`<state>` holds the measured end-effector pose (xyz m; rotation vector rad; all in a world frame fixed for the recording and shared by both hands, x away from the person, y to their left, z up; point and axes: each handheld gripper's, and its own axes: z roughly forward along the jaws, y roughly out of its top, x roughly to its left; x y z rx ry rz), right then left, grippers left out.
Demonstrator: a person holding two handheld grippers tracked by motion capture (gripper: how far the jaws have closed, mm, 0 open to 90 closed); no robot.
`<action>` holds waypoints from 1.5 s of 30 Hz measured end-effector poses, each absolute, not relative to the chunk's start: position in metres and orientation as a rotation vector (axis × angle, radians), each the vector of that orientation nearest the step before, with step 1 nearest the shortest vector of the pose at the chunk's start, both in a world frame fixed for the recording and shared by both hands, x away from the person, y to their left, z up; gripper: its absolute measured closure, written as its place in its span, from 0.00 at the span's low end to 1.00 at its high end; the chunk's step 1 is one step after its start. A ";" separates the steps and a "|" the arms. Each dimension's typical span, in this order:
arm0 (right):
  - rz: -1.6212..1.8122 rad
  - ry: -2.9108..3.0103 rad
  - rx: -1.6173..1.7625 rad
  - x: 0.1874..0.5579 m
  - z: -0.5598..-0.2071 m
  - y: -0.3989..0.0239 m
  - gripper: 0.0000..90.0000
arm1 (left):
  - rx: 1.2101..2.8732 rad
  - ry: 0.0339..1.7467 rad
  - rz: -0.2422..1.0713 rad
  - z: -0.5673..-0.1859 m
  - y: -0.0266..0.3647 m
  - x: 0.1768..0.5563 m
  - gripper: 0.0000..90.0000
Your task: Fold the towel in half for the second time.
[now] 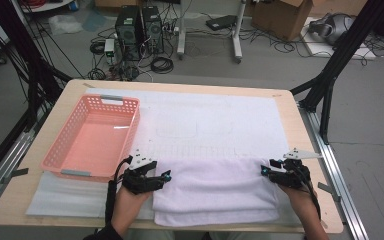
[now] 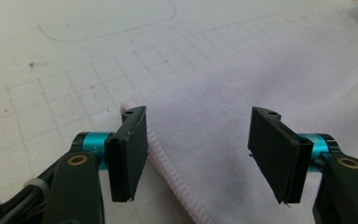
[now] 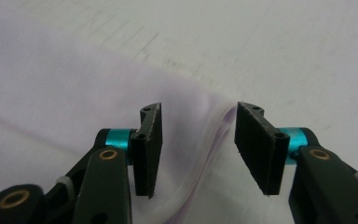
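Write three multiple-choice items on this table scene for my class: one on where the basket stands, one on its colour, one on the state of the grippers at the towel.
1. Where does the basket stand relative to the folded towel?
A. To its left, farther from the person
B. On top of it
C. To its right, at the table edge

2. What colour is the basket?
A. Blue
B. Pink
C. Green

3. How do the left gripper and right gripper stand?
A. Both clamped on the towel
B. Both open at the towel's far corners
C. One holds the basket

Answers:
1 A, the high view shows it on the white mat, left of and beyond the towel.
2 B, its mesh walls are pink.
3 B, each gripper view shows a clear gap between the pads, with towel cloth below it.
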<state>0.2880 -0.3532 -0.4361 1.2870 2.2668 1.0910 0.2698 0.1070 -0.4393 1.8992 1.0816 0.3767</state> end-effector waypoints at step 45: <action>1.168 2.052 1.406 0.375 -0.422 -0.352 0.90 | 1.774 1.192 0.412 -0.424 0.083 0.393 0.80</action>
